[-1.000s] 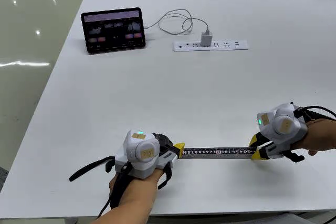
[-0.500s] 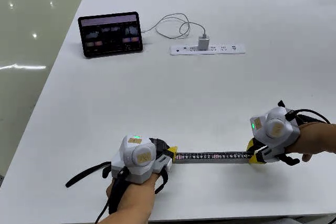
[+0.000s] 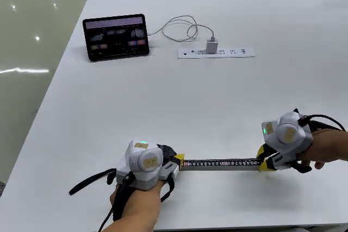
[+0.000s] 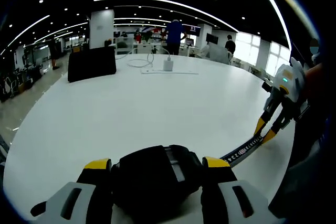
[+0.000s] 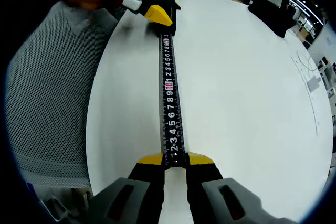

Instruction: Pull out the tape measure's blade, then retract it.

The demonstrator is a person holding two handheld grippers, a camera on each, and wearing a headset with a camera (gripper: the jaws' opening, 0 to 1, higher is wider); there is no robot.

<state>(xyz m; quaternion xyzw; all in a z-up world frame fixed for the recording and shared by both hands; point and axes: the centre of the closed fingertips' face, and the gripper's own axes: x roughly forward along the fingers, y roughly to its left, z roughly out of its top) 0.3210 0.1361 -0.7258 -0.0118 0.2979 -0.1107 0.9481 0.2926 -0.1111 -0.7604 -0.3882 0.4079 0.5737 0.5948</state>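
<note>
The black tape measure case [image 4: 157,174] sits clamped between the yellow-tipped fingers of my left gripper [image 3: 175,161], low on the table near its front edge. Its numbered blade [image 3: 220,163] runs flat to the right across the white table. My right gripper [image 5: 174,159] is shut on the blade's tip, also seen in the head view as the right gripper [image 3: 262,163]. In the right gripper view the blade [image 5: 169,108] stretches away to the case [image 5: 157,4] held by the other gripper. A stretch of blade [image 4: 244,150] shows at the right of the left gripper view.
A dark tablet [image 3: 116,37] stands at the back left of the white table [image 3: 217,96]. A white power strip [image 3: 216,52] with a plugged charger [image 3: 211,45] and looped cable lies behind the middle. The table's front edge runs just below both hands.
The blade's drawn-out length between the two grippers looks about the same. Both grippers sit slightly lower in the picture, mostly from the head camera shifting.
</note>
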